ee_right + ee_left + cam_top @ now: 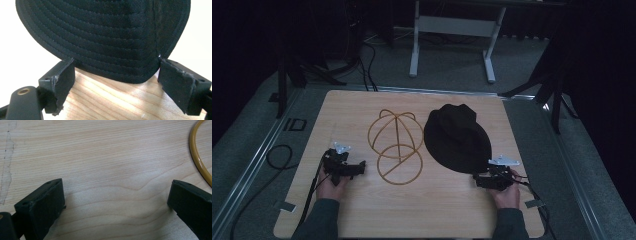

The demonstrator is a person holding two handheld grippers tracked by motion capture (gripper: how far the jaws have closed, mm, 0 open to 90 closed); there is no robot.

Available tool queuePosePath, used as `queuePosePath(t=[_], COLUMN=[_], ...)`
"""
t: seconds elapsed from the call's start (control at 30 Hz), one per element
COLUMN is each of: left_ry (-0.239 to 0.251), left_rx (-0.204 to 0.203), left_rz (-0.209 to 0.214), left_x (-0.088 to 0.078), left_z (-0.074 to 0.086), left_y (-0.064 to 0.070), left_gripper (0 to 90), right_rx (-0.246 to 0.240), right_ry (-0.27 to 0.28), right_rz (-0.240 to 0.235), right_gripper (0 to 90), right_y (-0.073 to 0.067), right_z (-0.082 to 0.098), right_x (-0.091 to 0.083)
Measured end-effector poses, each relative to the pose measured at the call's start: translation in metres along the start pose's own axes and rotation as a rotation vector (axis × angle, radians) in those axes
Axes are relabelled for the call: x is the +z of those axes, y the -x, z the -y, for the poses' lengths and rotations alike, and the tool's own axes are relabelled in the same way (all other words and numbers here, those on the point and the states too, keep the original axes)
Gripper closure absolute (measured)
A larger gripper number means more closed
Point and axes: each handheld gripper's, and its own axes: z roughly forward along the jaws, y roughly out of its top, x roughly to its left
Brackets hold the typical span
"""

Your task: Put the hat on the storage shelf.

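Observation:
A black bucket hat (457,137) lies flat on the right half of the wooden table (412,210). To its left lies a gold wire hat frame (395,145), a dome of hoops joined to a ring. My right gripper (486,180) sits at the hat's near edge, open. In the right gripper view the stitched hat brim (105,30) reaches down between the two spread jaws of my right gripper (116,67), and the pads stand apart from it. My left gripper (354,168) rests open beside the frame; its view shows bare wood between the jaws of my left gripper (116,202) and the frame's wire (197,157) at the right edge.
Behind the table stands a white metal frame on two legs (414,50). Cables (364,65) run over the grey floor at the back left, and a loop of cable (279,156) lies left of the table. Dark stands flank both back corners.

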Motion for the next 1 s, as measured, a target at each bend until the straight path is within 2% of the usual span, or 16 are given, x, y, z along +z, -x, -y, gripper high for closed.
queuePosePath(t=[0.23,0.27,0.3,0.4,0.43,0.53,0.57,0.7,0.97,1.0], left_ry=[0.000,0.000,0.000,-0.001,-0.001,-0.001,-0.001,-0.001,0.000,0.000], left_rx=[0.000,0.000,0.000,0.000,0.000,0.000,0.000,0.000,-0.001,-0.001], left_rz=[0.000,0.000,0.000,0.000,0.000,0.000,0.000,0.000,-0.001,-0.001], left_x=[0.000,0.000,0.000,0.000,0.000,0.000,0.000,0.000,0.000,0.000], left_z=[0.000,0.000,0.000,0.000,0.000,0.000,0.000,0.000,0.000,0.000], left_y=[0.000,0.000,0.000,0.000,0.000,0.000,0.000,0.000,0.000,0.000], left_gripper=[1.3,1.3,1.3,1.3,1.3,1.3,1.3,1.2,1.3,1.3], right_rx=[-0.004,-0.004,-0.003,-0.008,-0.017,-0.033,-0.055,-0.084,-0.100,-0.098], right_ry=[-0.010,-0.017,-0.031,-0.043,-0.058,-0.072,-0.093,-0.131,-0.166,-0.164], right_rz=[-0.005,-0.005,-0.007,-0.011,-0.021,-0.042,-0.060,-0.076,-0.105,-0.145], right_gripper=[14.6,16.0,20.9,24.8,27.9,29.1,33.6,33.7,37.7,39.1], right_y=[0.000,0.001,0.002,0.004,0.006,0.007,0.010,0.015,0.025,0.027], right_z=[-0.001,-0.001,-0.002,-0.003,-0.005,-0.005,-0.006,-0.010,-0.019,-0.025], right_x=[-0.001,-0.001,-0.003,-0.005,-0.007,-0.009,-0.011,-0.014,-0.019,-0.024])
